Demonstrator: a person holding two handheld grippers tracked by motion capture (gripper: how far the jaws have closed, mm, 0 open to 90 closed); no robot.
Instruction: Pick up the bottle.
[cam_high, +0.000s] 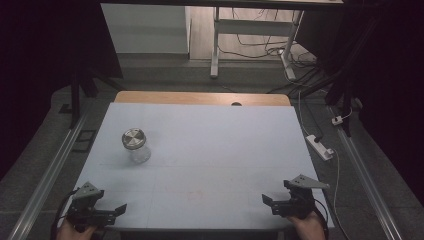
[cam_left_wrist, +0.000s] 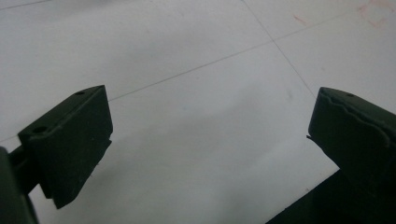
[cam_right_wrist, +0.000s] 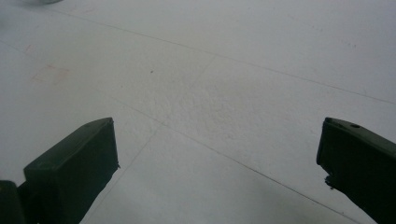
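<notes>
The left gripper (cam_high: 118, 209) rests at the near left corner of the table (cam_high: 210, 150), held by a hand (cam_high: 75, 231) that comes in from the bottom edge. Its jaws stand wide apart, and in the left gripper view (cam_left_wrist: 210, 135) there is nothing between them except the white table surface with thin pencil-like lines on it. The right gripper (cam_high: 268, 201) rests at the near right corner, held by the other hand (cam_high: 306, 226). Its jaws are also wide apart, and the right gripper view (cam_right_wrist: 217, 158) shows bare white surface between them, with a faint reddish mark (cam_right_wrist: 50, 73) farther off.

Both grippers point inward, toward the middle of the table, and they are well apart from each other.

The glass jar (cam_high: 136, 145) stands upright on the left half of the table, farther from the person than the left gripper and well apart from it. A round metal lid (cam_high: 133, 138) sits on top of the jar. Neither gripper touches the jar.

Beyond the white surface a wooden edge (cam_high: 200, 98) of the table is visible. On the floor to the right lies a white power strip (cam_high: 320, 146).
</notes>
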